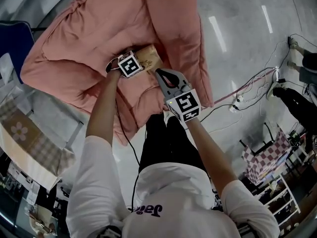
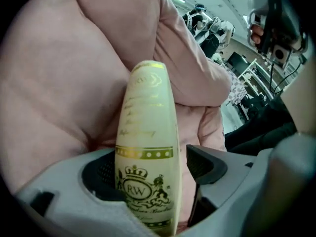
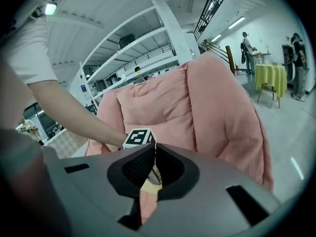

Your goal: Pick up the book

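A cream book (image 1: 150,57) with gold print lies on a puffy pink quilt (image 1: 69,58). My left gripper (image 1: 141,59) reaches down to it, its marker cube just left of the book. In the left gripper view the book's spine (image 2: 147,132), with a gold crest, stands between the jaws. The left gripper (image 2: 150,169) is open: the left pad (image 2: 96,174) is close to the spine and the right pad (image 2: 207,164) stands off it. My right gripper (image 1: 162,74) hovers just right of the book, over the quilt. Its jaw tips meet, so the right gripper (image 3: 152,149) is shut and empty.
The quilt (image 3: 197,107) is heaped high behind the book. Grey floor with cables and a power strip (image 1: 237,103) lies to the right, with a checkered cloth (image 1: 267,157) further right. A chequered tabletop (image 1: 25,133) and a blue chair (image 1: 12,38) stand left. Shelving (image 3: 133,43) rises behind.
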The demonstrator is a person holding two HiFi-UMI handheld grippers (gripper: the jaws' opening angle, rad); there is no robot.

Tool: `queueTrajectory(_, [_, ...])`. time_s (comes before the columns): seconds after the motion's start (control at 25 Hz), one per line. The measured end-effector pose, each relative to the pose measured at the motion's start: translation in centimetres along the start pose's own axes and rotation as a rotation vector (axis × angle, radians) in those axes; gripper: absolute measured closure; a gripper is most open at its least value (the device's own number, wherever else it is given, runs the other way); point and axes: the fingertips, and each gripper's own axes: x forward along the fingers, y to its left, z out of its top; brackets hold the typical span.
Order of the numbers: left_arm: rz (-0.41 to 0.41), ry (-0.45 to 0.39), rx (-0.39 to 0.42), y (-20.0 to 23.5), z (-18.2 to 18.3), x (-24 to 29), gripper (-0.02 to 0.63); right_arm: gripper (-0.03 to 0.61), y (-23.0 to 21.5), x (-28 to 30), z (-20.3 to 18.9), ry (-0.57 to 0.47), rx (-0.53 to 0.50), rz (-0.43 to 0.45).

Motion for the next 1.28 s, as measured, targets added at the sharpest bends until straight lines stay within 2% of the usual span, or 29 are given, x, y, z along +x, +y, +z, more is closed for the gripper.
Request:
queueTrajectory(0.12, [0.027, 0.043, 0.041, 0.1, -0.6, 1.1, 0.249, 0.565, -0.5, -0.3, -0.4, 0.001, 0.008, -0.009])
queueTrajectory(0.28, [0.077, 0.044, 0.052, 0.4, -0.6, 1.3, 0.273, 0.565, -1.2, -0.9, -0.8, -0.001, 0.018, -0.025])
queueTrajectory(0.52, [0.093, 0.038, -0.004, -1.4, -0.7, 1.0, 0.361, 0.565, -1.1, -2.3, -1.1, -0.009, 0.030, -0.038])
queueTrajectory(0.68, [0.125, 0.015, -0.043, -2.8, -0.6, -0.5, 0.376, 0.565, -0.7, -3.7, -0.9, -0.015, 0.031, -0.046])
queueTrajectory(0.92, [0.205, -0.153, -0.235, -5.3, 1.9, -6.6, 0.376, 0.565, 0.4, -7.2, 0.5, -0.062, 0.029, -0.057])
queueTrajectory(1.12, [0.327, -0.317, -0.366, -8.9, 3.5, -13.7, 0.376, 0.565, 2.6, -11.4, 2.1, -0.118, 0.028, -0.053])
queueTrajectory(1.28, [0.446, -0.480, -0.454, -11.2, 4.9, -20.6, 0.376, 0.565, 4.3, -14.6, 5.0, -0.182, -0.003, -0.045])
